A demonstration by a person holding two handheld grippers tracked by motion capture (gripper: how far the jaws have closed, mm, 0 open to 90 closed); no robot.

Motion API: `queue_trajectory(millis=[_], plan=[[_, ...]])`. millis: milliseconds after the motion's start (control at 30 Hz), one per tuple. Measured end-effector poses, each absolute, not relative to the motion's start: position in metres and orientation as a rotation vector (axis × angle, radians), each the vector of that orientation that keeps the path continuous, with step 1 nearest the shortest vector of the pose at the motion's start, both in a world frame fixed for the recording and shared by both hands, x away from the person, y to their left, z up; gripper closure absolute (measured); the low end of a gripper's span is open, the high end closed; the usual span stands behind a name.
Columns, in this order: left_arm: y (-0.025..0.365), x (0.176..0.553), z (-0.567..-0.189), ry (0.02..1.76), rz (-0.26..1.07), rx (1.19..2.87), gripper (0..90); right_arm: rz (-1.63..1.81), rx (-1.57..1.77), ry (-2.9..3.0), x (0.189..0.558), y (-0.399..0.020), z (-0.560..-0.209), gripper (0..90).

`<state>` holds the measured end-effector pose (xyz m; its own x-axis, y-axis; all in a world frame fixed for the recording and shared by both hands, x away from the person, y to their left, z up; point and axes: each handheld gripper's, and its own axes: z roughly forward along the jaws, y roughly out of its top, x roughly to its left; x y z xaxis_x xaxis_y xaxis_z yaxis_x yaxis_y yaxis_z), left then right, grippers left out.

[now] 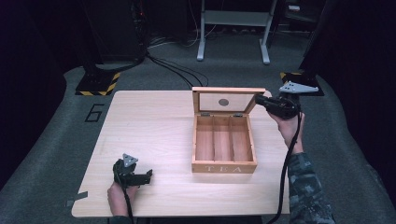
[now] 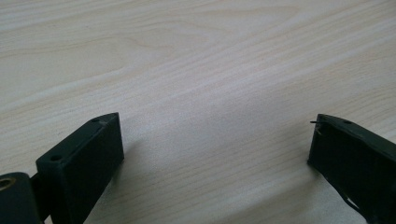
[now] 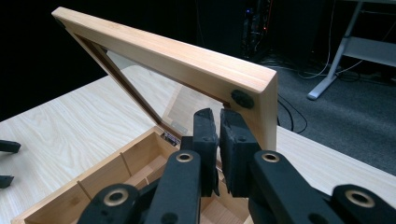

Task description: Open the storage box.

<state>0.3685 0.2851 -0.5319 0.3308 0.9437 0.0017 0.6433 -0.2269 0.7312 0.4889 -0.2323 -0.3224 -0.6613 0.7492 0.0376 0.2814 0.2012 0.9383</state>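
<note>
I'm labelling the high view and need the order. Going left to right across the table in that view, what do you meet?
Left gripper, resting near the table's front left corner → open wooden tea box with its lid standing up → right gripper, at the lid's right edge.

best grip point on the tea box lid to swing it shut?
Probably the lid's free top rail near its right corner, approached from the box's right side. The lid stands upright on rear hinges, so that edge is exposed; the right gripper, jaws shut, is already beside it.
</note>
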Motion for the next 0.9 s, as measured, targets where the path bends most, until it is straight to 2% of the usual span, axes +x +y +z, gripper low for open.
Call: queue_trajectory(millis=[900], plan=[[0.2852, 0.3686, -0.532, 1.39, 0.606, 1.962, 2.9, 1.461, 0.963, 2.049, 0.4889, -0.2334, -0.3209, 85.7]])
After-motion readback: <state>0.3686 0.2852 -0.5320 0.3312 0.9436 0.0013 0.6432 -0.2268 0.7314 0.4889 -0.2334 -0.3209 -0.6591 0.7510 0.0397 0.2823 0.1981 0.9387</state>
